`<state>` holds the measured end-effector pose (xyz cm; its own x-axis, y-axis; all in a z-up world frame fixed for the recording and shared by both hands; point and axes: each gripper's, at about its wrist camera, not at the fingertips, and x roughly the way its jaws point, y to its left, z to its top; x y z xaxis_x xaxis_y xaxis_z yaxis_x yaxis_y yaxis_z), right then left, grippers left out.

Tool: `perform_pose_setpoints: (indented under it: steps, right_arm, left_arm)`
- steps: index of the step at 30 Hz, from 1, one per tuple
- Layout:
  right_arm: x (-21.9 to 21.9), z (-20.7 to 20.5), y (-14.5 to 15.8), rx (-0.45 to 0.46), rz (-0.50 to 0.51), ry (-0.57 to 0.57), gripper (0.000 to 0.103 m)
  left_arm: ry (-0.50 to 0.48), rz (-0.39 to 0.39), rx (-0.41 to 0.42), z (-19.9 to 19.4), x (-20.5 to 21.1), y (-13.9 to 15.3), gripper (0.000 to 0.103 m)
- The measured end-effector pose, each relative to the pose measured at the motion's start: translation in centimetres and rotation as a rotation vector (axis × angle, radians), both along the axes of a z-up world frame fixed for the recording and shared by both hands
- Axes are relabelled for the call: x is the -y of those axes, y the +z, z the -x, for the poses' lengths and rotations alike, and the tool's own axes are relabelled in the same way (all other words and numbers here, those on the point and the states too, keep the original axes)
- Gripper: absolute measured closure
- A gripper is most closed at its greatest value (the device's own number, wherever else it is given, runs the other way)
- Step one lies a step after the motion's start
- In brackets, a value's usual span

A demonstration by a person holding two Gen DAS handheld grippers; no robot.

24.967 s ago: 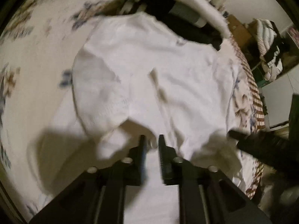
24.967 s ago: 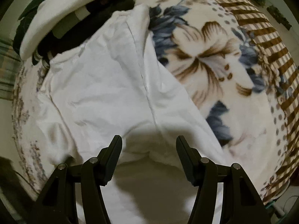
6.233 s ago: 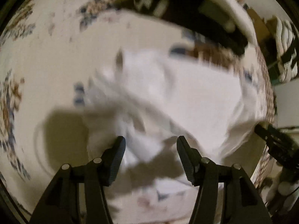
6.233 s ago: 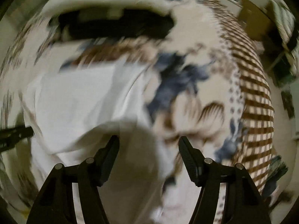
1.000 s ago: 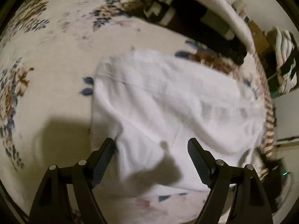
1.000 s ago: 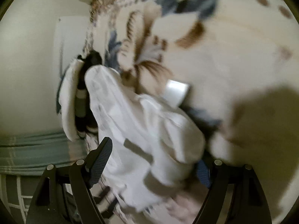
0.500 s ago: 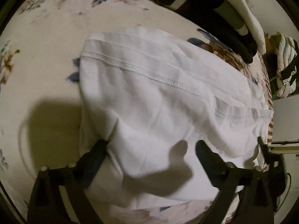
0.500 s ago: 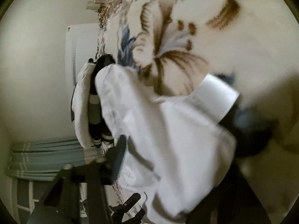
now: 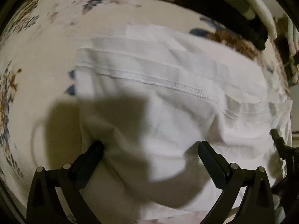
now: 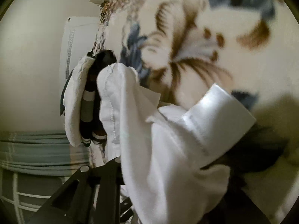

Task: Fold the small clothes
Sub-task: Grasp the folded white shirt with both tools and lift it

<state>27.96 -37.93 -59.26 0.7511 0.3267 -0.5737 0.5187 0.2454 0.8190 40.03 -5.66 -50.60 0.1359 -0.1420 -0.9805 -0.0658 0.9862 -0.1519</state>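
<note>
Pinching the white garment (image 10: 168, 149), right hand-held gripper (image 10: 142, 169) closing.

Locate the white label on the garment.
In the right wrist view, the label sticks out right of centre from the white garment, over the floral blanket.

The left claw (image 9: 150, 148) points steeply downward, its jaws spread at their widest with nothing pressed between the pads. The right claw (image 10: 158, 168) angles down, its jaws just closing on white cloth (image 10: 168, 158).
</note>
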Motion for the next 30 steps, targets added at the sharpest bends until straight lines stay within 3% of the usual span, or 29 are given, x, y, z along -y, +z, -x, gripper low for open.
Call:
perform_pose_setpoints:
  steps: [4, 8, 14, 17, 19, 23, 24, 26, 27, 28, 30]
  right_arm:
    - [-1.2, -0.9, 3.5, -0.009, 0.135, 0.029, 0.088]
    - [-4.3, -3.1, 8.0, -0.029, 0.349, 0.114, 0.088]
    - [-15.5, -7.8, 12.4, -0.055, 0.776, 0.434, 0.088]
    - [-24.5, -9.1, 11.3, -0.052, 1.009, 0.681, 0.088]
    - [-28.5, -7.9, 9.7, -0.060, 1.086, 0.821, 0.088]
    - [-35.3, -5.0, 6.5, -0.067, 1.259, 1.143, 0.087]
    - [-36.1, -3.9, 6.3, -0.061, 1.263, 1.197, 0.086]
    - [-36.4, -2.7, 7.0, -0.041, 1.198, 1.280, 0.071]
    - [-36.1, -2.3, 7.6, -0.029, 1.105, 1.322, 0.043]
    - [-35.5, -2.2, 8.1, -0.020, 1.028, 1.341, 0.026]
    - [-33.1, -1.9, 10.4, 0.007, 0.810, 1.340, 0.024]
  left_arm:
    - [0.062, 0.033, 0.014, 1.4, -2.3, 1.8, 0.000]
    - [0.143, 0.030, 0.036, 3.9, -6.2, 3.8, 0.000]
    - [0.314, -0.020, 0.026, 8.7, -14.9, 5.6, 0.000]
    - [0.399, -0.043, 0.014, 10.9, -19.0, 5.9, 0.000]
    - [0.442, -0.074, 0.009, 12.0, -20.7, 5.7, 0.000]
    - [0.490, -0.066, 0.001, 14.0, -22.8, 5.1, 0.000]
    - [0.500, -0.053, 0.003, 14.3, -23.0, 5.1, 0.000]
    - [0.512, -0.024, 0.004, 14.4, -22.6, 5.0, 0.000]
    - [0.516, -0.003, 0.010, 15.3, -22.6, 5.5, 0.000]
    - [0.518, 0.017, 0.017, 15.0, -22.1, 5.7, 0.000]
    - [0.515, 0.063, 0.031, 14.5, -21.5, 6.3, 0.000]
